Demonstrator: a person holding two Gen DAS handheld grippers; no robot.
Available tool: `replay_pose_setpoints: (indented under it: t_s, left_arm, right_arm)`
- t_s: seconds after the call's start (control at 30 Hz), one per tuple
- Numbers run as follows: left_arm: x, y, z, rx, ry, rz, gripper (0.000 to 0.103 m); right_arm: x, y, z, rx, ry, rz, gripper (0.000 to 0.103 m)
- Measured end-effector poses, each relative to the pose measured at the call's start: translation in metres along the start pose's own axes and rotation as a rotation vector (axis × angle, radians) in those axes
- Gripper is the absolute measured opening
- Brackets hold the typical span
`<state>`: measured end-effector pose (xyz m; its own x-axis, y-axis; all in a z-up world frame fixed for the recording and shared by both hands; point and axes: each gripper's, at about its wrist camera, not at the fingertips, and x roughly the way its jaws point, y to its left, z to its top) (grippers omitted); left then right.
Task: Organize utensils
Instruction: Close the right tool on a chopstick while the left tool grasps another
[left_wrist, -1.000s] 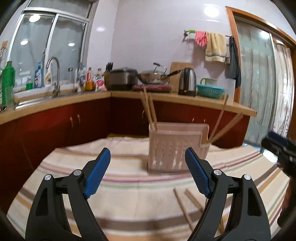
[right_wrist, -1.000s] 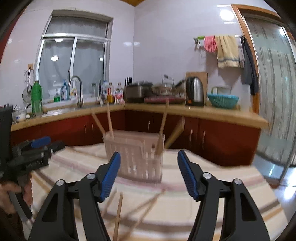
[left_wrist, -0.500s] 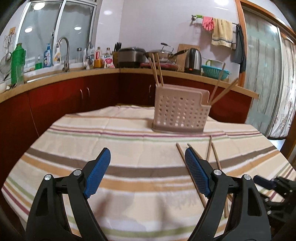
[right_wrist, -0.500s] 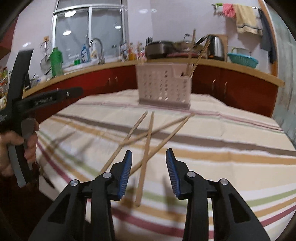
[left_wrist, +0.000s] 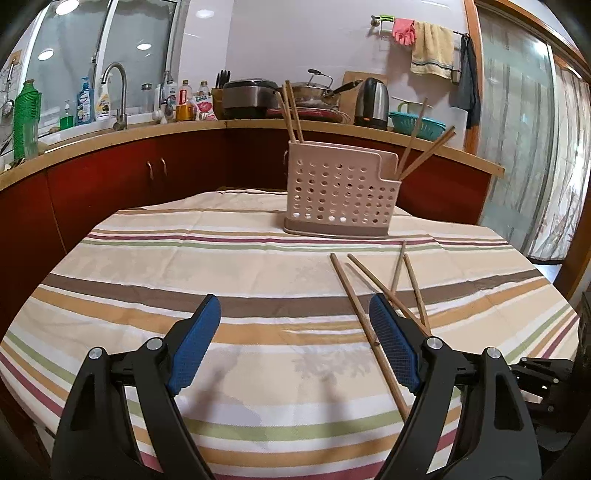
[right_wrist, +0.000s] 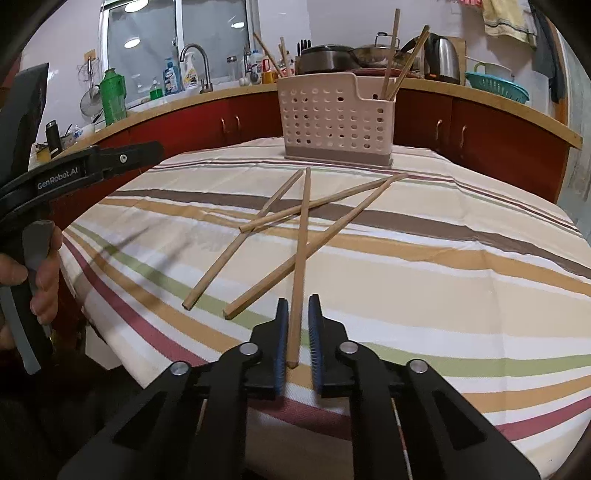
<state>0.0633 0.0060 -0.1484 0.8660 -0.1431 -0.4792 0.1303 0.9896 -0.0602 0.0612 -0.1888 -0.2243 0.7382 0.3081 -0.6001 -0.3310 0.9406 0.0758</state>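
Note:
Several wooden chopsticks (right_wrist: 303, 236) lie crossed on the striped tablecloth (right_wrist: 424, 258); in the left wrist view the chopsticks (left_wrist: 354, 295) lie right of centre. A perforated beige utensil holder (right_wrist: 336, 122) stands at the far edge with chopsticks upright in it; the left wrist view shows the holder (left_wrist: 340, 195) too. My right gripper (right_wrist: 297, 317) has narrowed around the near end of one chopstick, a small gap on each side. My left gripper (left_wrist: 295, 332) is wide open and empty above the cloth.
A kitchen counter (left_wrist: 147, 136) with sink, bottles, pots and a kettle (left_wrist: 371, 101) runs behind the table. The table's near edge drops off just below my right gripper. The hand holding the left gripper (right_wrist: 37, 258) is at the left.
Both grippers pulled back and down from the holder toward the near table edge. My right gripper narrowed from wide open to almost shut around one chopstick's end.

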Motion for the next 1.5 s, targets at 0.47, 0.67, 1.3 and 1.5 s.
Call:
replay_pose_setpoints:
  t_s: [0.47, 0.67, 1.3, 1.5]
  left_arm:
    - [0.008, -0.033, -0.014, 0.033, 0.056, -0.069, 0.081]
    - [0.019, -0.05, -0.025, 0.038, 0.118, -0.101, 0.08]
    - [0.042, -0.037, -0.049, 0.078, 0.237, -0.003, 0.059]
    - [0.036, -0.041, -0.052, 0.095, 0.238, -0.045, 0.054]
  right_arm:
    - [-0.03, -0.019, 0.0, 0.046, -0.079, -0.06, 0.007]
    - [-0.043, -0.035, -0.004, 0.076, -0.108, -0.094, 0.007]
    - [-0.055, -0.065, -0.01, 0.153, -0.142, -0.171, 0.007]
    - [-0.057, -0.068, -0.011, 0.165, -0.138, -0.186, 0.007]
